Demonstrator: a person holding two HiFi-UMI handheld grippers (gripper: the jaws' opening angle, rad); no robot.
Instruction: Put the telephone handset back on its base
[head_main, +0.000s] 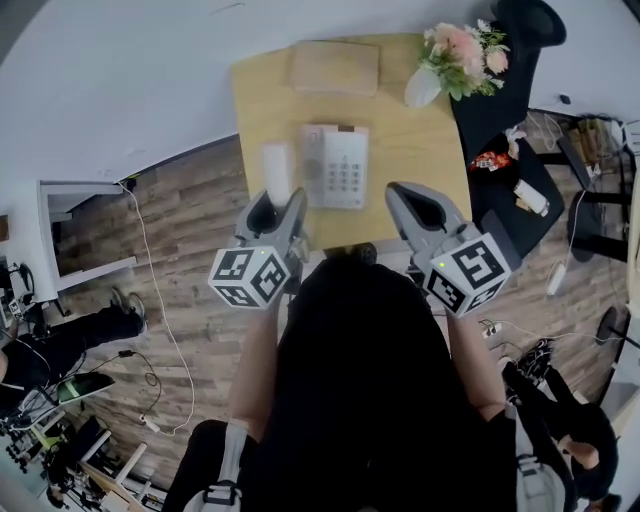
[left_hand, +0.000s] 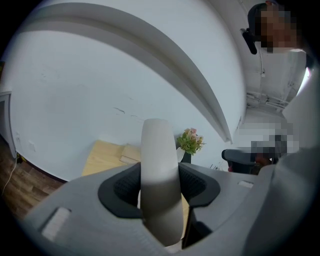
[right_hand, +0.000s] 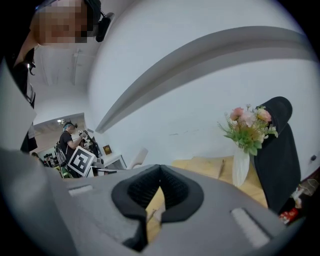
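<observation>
The wooden desk (head_main: 410, 150) stands against a white wall, with a black chair (head_main: 500, 110) at its right edge. A flat tan box (head_main: 335, 68) lies along the far edge, and a white vase of pink flowers (head_main: 455, 55) stands at the far right corner. The telephone base (head_main: 338, 166) lies near the middle of the desk, keypad up, a little closer to the near edge; its handset cradle is bare.

The white handset (head_main: 277, 172) is off the base, just beside its left side in the head view and lifted over the desk's left part. The left gripper (head_main: 280, 203) has it clamped: in the left gripper view the handset (left_hand: 159, 185) stands upright between the two dark pads, both pressed against its sides, its rounded end rising well above the jaws.

The right gripper (head_main: 418, 196) hangs over the near edge, to the right of the base (nothing lies in it). Its own view shows the jaw tips meeting, with only desk visible below them.
</observation>
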